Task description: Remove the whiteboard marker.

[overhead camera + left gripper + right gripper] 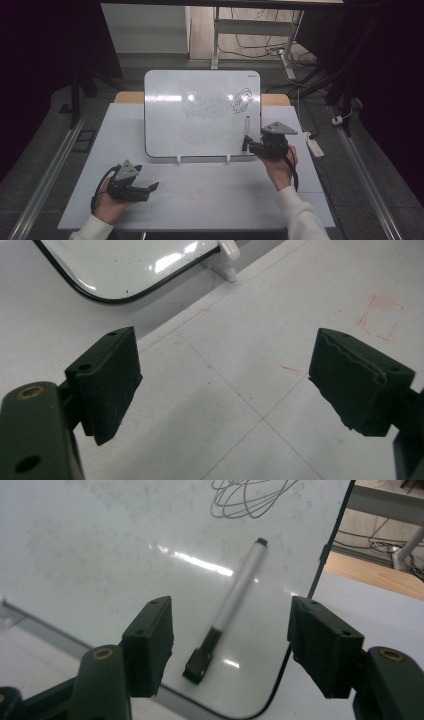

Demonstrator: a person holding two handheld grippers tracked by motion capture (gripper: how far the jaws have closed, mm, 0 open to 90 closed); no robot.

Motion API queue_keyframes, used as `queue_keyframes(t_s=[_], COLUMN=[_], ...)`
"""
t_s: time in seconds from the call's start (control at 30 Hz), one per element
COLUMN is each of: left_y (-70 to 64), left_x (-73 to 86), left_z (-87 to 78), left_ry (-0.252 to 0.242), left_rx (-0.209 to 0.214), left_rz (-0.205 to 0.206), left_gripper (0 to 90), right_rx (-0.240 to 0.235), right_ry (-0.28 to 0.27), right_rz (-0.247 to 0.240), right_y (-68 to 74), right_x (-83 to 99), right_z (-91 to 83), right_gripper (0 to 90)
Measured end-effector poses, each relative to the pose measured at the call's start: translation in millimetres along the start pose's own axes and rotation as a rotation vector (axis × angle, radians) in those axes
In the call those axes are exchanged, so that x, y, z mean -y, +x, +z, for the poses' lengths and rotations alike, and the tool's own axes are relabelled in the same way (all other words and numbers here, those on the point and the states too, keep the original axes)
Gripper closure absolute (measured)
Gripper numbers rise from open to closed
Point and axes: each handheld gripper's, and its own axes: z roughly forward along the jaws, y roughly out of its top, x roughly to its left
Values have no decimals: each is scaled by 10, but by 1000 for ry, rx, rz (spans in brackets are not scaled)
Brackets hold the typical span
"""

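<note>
Both tongs released, a marker lying on the whiteboard between the right tongs' jaws.

The right tongs [230, 645] sit at the whiteboard's lower right corner, jaws spread wide on either side of a silver marker [239, 592] with a black cap, touching nothing. The marker lies on the whiteboard [200, 112] near its right edge, below a black scribble [242, 101]. The left tongs [225, 385] rest low over the front left part of the tabletop [220, 200], jaws wide apart and empty, aimed toward the board's bottom edge. The board leans on two white clips [178, 159] at the tabletop's middle. Faint red marks [380, 317] show on the tabletop's white surface.
</note>
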Motion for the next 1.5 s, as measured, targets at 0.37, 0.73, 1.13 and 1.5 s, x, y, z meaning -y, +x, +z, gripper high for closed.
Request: queue_keyframes(t_s=[0.37,0.73,1.13,1.5], left_y=[-37,-53,-43,-30], left_x=[2,3,7,11], left_z=[34,50,51,41], left_ry=[21,32,31,27], left_rx=[1,5,6,12], left_rz=[27,46,43,38], left_gripper=[137,135,135,135], right_rx=[59,149,169,141], right_ry=[36,28,6,3], right_rz=[17,-16,6,47], right_y=[40,74,97,131], right_x=[-122,-168,-164,-211], right_z=[369,592,674,702], right_gripper=[429,539,722,803])
